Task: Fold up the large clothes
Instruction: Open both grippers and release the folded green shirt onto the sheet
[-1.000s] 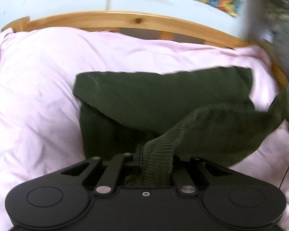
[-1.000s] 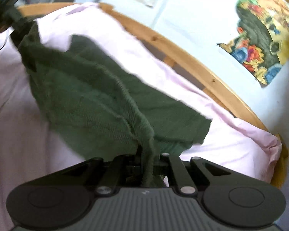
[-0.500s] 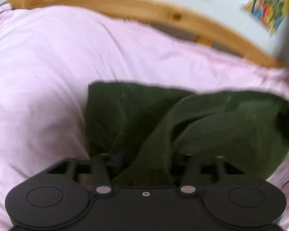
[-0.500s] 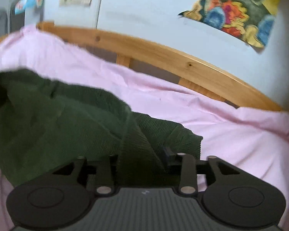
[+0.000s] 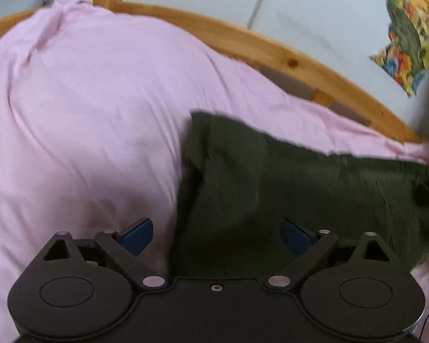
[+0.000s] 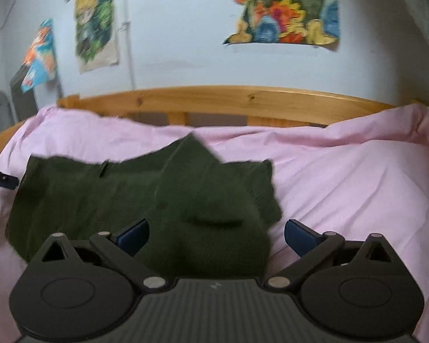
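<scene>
A dark green knitted garment [image 5: 286,188] lies folded on the pink bedding [image 5: 85,120]. My left gripper [image 5: 217,235] hovers low over its left edge with jaws still opening wide; cloth lies between the blue pads [image 5: 137,235] but they do not press it. In the right wrist view the same garment [image 6: 146,197] spreads leftward, a bunched fold nearest me. My right gripper [image 6: 217,235] is also opening wide over that fold, its blue pads [image 6: 299,235] clear of the fabric. The left gripper's tip [image 6: 3,180] shows at the far left.
A wooden bed frame [image 6: 228,100] curves behind the pink bedding [image 6: 357,188]. Colourful posters [image 6: 283,8] hang on the pale blue wall. Bare bedding spreads left of the garment in the left wrist view and right of it in the right wrist view.
Both grippers went from shut on the garment's edges to wide open. The lifted cloth dropped onto the bed, and both grippers sank lower and rolled level.
</scene>
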A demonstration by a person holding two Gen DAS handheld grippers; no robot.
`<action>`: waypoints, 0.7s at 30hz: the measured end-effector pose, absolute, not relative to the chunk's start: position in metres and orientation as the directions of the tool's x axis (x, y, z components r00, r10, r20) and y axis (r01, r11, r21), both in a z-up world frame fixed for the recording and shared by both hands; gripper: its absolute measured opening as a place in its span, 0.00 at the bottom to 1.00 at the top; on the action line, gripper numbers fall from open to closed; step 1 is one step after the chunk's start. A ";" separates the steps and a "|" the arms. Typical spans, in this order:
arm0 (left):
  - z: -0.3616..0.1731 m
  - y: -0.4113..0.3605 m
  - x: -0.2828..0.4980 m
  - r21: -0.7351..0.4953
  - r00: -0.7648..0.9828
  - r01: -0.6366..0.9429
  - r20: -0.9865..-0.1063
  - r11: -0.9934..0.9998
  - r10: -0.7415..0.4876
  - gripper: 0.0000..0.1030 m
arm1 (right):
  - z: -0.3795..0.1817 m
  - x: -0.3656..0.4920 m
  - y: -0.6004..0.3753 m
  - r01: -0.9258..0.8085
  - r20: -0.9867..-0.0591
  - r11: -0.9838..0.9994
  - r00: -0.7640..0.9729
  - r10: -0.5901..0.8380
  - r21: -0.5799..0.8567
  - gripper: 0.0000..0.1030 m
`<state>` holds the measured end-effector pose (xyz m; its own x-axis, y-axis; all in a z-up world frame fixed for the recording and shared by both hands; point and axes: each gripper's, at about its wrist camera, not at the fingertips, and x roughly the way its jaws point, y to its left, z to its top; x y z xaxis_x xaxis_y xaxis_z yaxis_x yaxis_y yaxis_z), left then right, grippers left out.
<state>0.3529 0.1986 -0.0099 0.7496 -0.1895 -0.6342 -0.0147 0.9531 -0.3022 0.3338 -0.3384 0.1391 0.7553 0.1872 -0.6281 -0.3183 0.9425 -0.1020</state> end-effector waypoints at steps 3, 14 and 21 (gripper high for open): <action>-0.019 0.189 0.351 -0.269 0.753 -0.028 -0.639 0.963 -0.157 0.83 | 0.137 0.325 -0.332 -0.333 -0.622 0.933 0.761 0.183 -0.133 1.00; -0.016 0.198 0.346 -0.291 0.764 -0.091 -0.634 0.953 -0.121 0.05 | 0.150 0.337 -0.350 -0.116 -0.516 0.993 0.852 0.088 -0.022 0.11; -0.031 0.205 0.355 -0.302 0.701 -0.143 -0.703 0.943 -0.119 0.05 | 0.135 0.355 -0.355 0.020 -0.616 0.999 0.787 -0.040 -0.039 0.05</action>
